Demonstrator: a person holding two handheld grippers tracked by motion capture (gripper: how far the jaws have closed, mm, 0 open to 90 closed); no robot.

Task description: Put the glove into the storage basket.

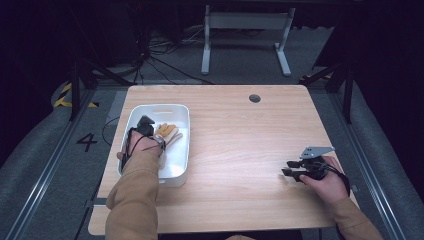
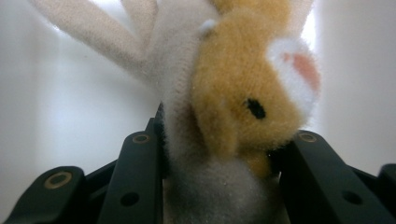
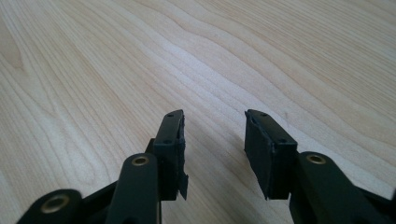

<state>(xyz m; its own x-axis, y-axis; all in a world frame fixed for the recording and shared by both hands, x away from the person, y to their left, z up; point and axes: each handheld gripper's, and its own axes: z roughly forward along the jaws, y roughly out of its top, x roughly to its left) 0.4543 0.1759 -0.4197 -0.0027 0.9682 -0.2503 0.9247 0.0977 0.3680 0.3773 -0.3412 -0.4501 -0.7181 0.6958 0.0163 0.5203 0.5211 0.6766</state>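
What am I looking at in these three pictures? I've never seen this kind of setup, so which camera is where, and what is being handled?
There is no robot here: a person sits at a wooden table with a hand-held two-jaw tool in each hand. The high view looks down from above the person. The other two pictures come from small cameras riding on each tool, looking along its black jaws.

On the table stands a white bin. The left gripper reaches into it, and its own view shows a plush toy, tan and white with a black eye, sitting between the jaws with both jaws against its sides, so it looks gripped.

The right gripper rests over bare wood at the table's right side. Its view shows the jaws apart with nothing between them.
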